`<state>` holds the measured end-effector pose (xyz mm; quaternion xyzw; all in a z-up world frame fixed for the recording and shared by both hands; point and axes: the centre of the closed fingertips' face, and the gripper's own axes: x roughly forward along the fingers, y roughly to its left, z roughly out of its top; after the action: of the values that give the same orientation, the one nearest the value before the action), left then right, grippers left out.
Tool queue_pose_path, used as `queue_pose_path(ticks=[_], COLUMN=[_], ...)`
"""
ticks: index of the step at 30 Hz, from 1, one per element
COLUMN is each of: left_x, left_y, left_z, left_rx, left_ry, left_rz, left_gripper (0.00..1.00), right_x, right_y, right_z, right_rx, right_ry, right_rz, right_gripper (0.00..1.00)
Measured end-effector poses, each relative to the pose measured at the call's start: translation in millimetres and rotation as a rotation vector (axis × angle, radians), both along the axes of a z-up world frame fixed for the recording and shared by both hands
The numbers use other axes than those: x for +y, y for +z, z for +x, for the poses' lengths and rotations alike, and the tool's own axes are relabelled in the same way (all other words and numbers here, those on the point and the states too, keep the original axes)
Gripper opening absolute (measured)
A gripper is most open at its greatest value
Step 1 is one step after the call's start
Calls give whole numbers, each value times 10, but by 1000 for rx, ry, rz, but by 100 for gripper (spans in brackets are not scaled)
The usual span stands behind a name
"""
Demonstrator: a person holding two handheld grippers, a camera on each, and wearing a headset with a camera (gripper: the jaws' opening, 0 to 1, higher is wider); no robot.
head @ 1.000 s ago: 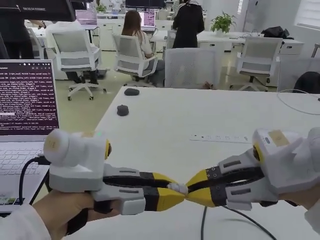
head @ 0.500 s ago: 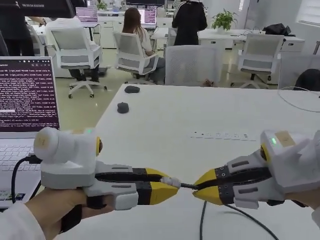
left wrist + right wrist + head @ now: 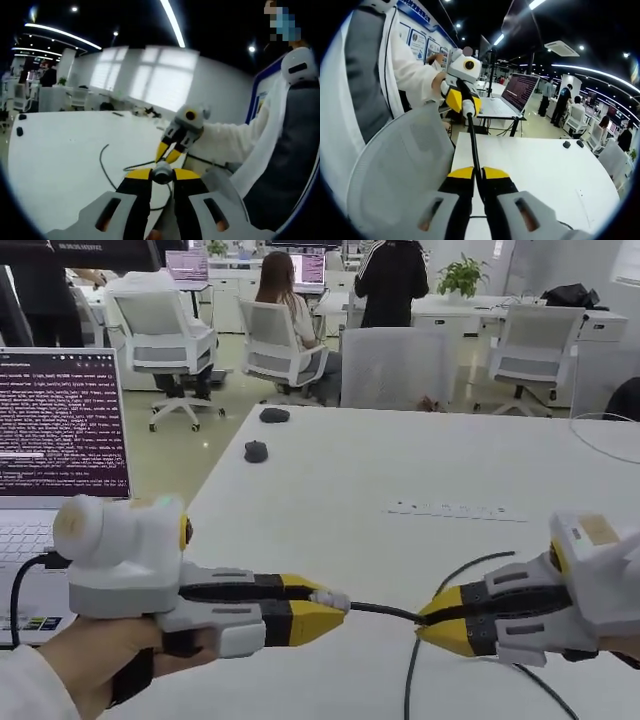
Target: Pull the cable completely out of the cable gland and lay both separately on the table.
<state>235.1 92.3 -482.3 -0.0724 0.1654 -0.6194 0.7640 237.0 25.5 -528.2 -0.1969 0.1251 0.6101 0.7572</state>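
Left gripper: jaws clamped on the white cable gland, held above the table. Right gripper: near the left, jaws closed around the black cable. Cable: runs straight between both tips, meets the gland, the rest trailing onto the table. Laptop: at left, screen lit.

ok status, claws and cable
Left claw shut on cable gland. Right claw shut on cable, stretched between them, not yet out. Slack loops on table.
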Motion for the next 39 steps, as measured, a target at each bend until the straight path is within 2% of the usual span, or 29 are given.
queue_pose_path(ticks=[8,13,18,22,28,32,39], left_x=[83,137,154,153,161,168,176], left_y=[-44,-67,-97,-133,-196,-231,-286], left_z=[14,33,38,37,38,36,16], left_rx=[7,16,23,37,54,63,82], left_ry=[19,40,46,56,79,87,98], left_rz=[11,9,13,9,5,4,14], left_gripper=[16,16,16,16,16,16,16], right_x=[-134,-217,-279,-306,-315,-319,-283], right_y=[-274,-462,-759,-1032,-1433,-1723,-2062], right_z=[94,217,359,498,655,681,630], right_rx=[55,80,123,178,220,273,326], right_ry=[-41,-100,-157,-214,-276,-306,-299], right_rz=[-4,-12,-51,-72,-118,-158,-212], right_gripper=[5,4,4,4,4,4,5])
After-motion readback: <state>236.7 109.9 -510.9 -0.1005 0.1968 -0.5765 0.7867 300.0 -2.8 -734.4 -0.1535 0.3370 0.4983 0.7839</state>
